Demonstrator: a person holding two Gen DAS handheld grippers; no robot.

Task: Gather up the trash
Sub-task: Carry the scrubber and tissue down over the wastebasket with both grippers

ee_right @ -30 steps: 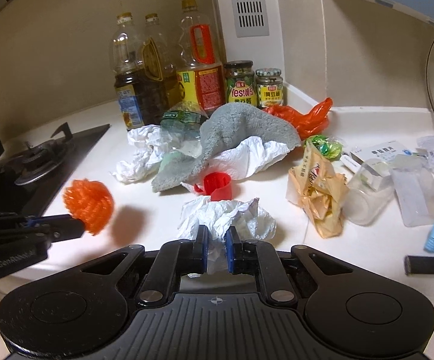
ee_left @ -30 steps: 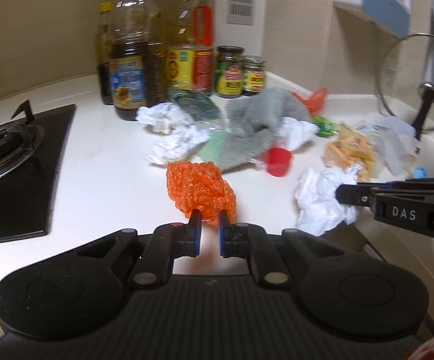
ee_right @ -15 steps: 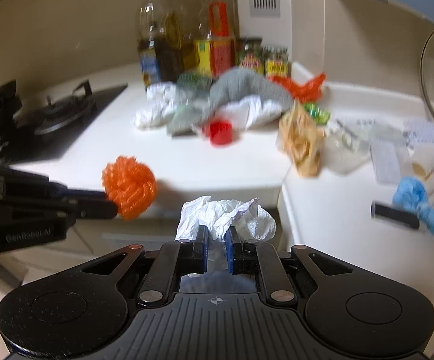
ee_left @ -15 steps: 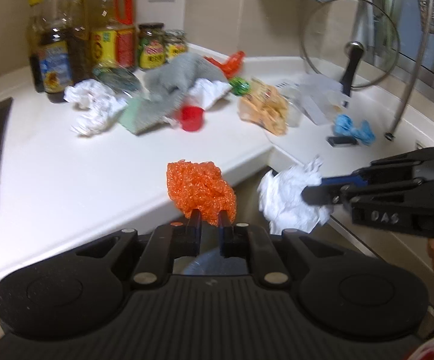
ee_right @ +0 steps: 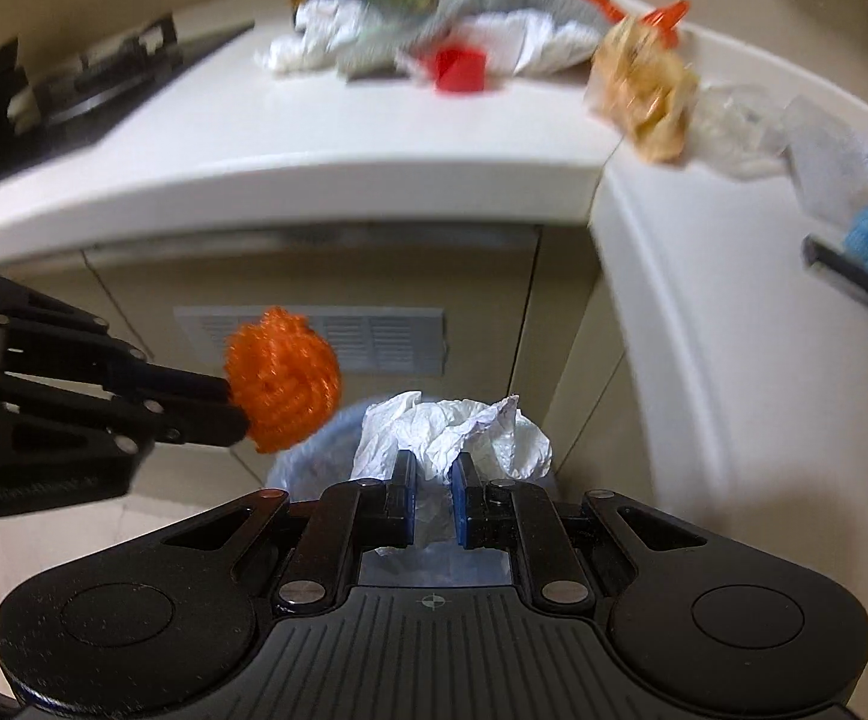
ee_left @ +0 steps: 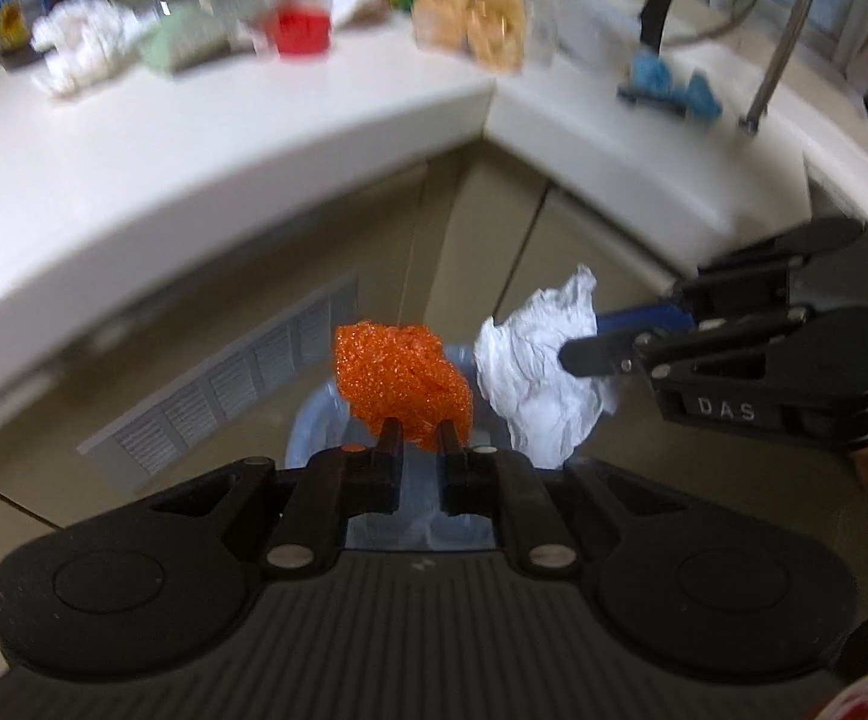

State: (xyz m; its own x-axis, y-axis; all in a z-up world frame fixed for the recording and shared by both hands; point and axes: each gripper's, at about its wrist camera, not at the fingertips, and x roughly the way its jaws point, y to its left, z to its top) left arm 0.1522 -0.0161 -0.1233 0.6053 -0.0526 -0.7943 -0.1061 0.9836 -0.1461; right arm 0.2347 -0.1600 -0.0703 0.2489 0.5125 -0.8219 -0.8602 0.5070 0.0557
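Left wrist view: both grippers over bin [ee_left: 314, 426].
Left gripper [ee_left: 414, 441] clamps orange mesh ball [ee_left: 401, 381]; right gripper [ee_right: 432, 471] clamps crumpled white paper [ee_right: 451, 429].

Both grippers have left the countertop [ee_left: 206, 138] and now hang below its edge, in front of the cabinet doors. The left gripper [ee_left: 414, 441] carries the orange mesh ball [ee_left: 401, 381] over the blue-lined bin [ee_left: 320, 420], which has come into view beneath it. At 3 o'clock of the ball, the right gripper [ee_right: 432, 471] brings the crumpled white paper [ee_right: 451, 429] over the same bin.
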